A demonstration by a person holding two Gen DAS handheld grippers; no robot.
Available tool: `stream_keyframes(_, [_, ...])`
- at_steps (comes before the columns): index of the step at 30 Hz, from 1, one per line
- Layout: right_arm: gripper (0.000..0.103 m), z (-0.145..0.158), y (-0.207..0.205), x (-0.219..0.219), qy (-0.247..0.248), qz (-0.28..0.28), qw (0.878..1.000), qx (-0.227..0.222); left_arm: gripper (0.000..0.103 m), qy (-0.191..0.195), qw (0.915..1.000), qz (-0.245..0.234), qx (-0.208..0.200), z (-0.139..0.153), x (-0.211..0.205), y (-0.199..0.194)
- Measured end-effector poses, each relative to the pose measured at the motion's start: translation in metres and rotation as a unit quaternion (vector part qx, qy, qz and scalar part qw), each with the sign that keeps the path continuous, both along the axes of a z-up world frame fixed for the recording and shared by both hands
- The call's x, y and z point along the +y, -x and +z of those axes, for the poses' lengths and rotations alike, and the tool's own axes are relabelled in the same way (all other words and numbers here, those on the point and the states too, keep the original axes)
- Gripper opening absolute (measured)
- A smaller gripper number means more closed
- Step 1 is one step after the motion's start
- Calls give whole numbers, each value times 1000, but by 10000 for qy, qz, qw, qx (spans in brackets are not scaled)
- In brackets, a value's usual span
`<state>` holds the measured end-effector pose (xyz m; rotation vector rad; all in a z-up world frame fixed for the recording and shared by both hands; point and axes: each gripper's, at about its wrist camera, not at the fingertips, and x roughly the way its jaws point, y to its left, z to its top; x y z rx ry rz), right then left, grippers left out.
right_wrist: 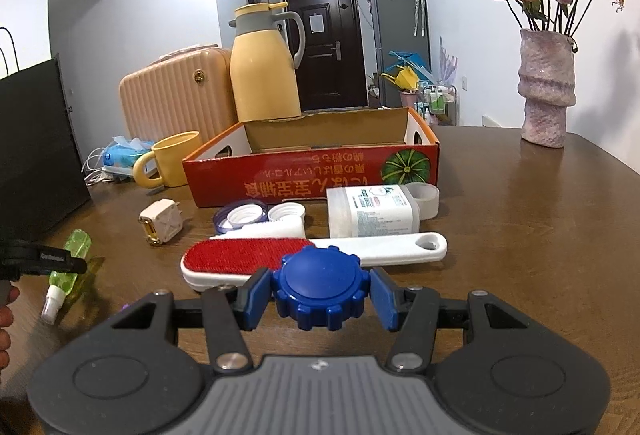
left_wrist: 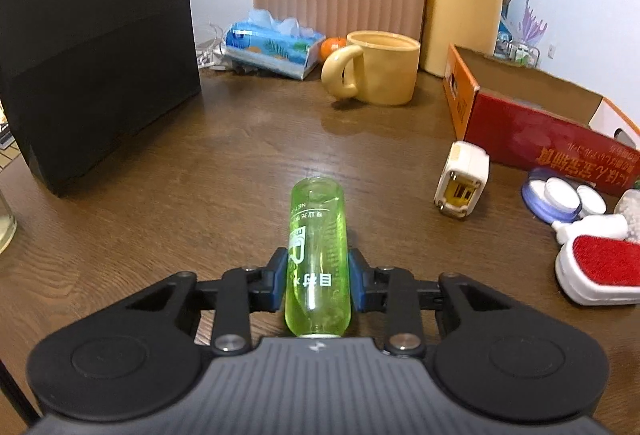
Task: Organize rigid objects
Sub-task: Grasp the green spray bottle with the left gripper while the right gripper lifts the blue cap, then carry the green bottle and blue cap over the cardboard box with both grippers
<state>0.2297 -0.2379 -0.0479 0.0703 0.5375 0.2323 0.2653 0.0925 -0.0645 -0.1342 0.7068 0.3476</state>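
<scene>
brown wooden table (left_wrist: 224, 155): left hand-held gripper (left_wrist: 318, 279) pinches clear green bottle (left_wrist: 318, 259); right hand-held gripper (right_wrist: 320, 293) pinches ridged blue cap (right_wrist: 322, 289).

A lived-in home is shown. A brown wooden surface (right_wrist: 540, 235) is crowded with a yellow mug (left_wrist: 384, 67), a thermos jug (right_wrist: 266, 67), a tissue pack (left_wrist: 272, 47) and a vase of dried roses (right_wrist: 546, 91). A dark entrance door (right_wrist: 324, 47) is seen behind, beside a pink suitcase (right_wrist: 176, 95).

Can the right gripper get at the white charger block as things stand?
Probably not yet: the right gripper is shut on the blue knobbed cap, and the red lint brush lies between it and the charger block.
</scene>
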Motion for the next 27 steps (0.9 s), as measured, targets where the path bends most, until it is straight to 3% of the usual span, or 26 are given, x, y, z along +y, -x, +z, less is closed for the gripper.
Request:
stream_keyframes(16, [53, 26, -16, 12, -63, 204, 9993, -309, 31, -61, 9969, -379, -683, 61, -19, 9])
stream_keyframes(27, [53, 48, -42, 16, -58, 279, 9976, -629, 31, 72, 9923, -658, -1043, 91, -40, -9])
